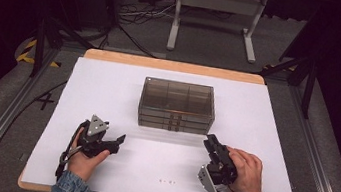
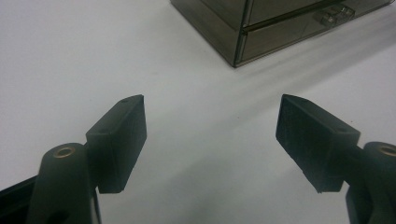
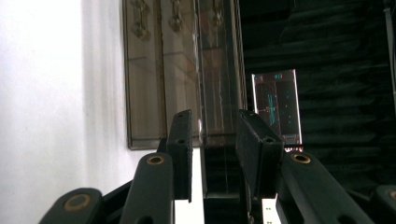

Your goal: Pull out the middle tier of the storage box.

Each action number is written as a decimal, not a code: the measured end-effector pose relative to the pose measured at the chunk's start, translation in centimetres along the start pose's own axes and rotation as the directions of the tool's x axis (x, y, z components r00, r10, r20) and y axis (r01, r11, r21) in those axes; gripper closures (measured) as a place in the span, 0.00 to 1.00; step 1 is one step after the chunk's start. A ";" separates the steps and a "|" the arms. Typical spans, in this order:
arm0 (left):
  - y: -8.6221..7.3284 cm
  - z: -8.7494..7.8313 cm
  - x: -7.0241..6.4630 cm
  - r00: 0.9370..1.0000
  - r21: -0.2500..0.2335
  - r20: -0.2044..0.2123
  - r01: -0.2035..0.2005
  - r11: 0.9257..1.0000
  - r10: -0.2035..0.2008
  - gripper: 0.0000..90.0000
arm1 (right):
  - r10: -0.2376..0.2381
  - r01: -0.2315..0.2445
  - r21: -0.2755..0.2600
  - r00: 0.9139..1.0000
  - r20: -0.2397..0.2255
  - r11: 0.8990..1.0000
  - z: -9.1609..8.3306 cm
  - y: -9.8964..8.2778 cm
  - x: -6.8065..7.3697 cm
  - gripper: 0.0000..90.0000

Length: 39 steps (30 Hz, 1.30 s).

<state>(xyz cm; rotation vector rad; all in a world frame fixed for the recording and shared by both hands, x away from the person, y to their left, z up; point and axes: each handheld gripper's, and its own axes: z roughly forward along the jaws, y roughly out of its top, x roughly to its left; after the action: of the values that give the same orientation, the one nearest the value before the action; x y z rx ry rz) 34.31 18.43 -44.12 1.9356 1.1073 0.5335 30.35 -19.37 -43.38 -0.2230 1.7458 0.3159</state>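
A smoky see-through drawer box (image 1: 177,106) stands in the middle of the white mat (image 1: 103,91), its drawer fronts facing me. My left gripper (image 1: 121,139) rests low on the mat at the front left, pointing right towards the box. In the left gripper view its jaws stand wide apart (image 2: 212,126) over bare mat, with the box's corner (image 2: 261,28) farther off. My right gripper (image 1: 210,143) lies rolled on its side at the front right, aimed at the box's right front corner. Its jaws (image 3: 215,135) are a narrow gap apart with nothing between them, and the box (image 3: 182,70) is just beyond.
The mat covers a wooden table (image 1: 172,66). Behind the table a white desk frame (image 1: 215,11) and loose cables lie on the grey floor. Metal rails (image 1: 4,118) run along both sides. A lit screen (image 3: 276,105) glows in the dark background of the right gripper view.
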 end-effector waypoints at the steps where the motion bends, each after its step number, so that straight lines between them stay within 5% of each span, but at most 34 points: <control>1: 0.0 0.0 0.0 1.000 0.000 0.000 0.000 1.000 0.000 0.28 | -0.007 0.007 -0.006 1.000 0.002 1.000 0.0 0.2 0.0 0.74; 25: -0.4 0.1 0.1 1.000 -0.045 0.028 0.002 0.999 -0.001 0.27 | -0.046 0.047 -0.037 0.999 0.028 0.998 1.4 3.4 -0.3 0.73; 39: -0.5 0.7 -0.6 0.999 -0.028 0.018 -0.042 0.999 0.043 0.27 | -0.036 0.037 -0.076 0.999 0.014 0.996 2.9 4.8 -0.3 0.71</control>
<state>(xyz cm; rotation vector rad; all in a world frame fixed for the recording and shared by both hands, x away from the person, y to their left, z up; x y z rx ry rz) 34.22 17.73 -44.89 1.9402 1.0439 0.5501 31.56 -13.88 -43.17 -0.3073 1.7166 0.3573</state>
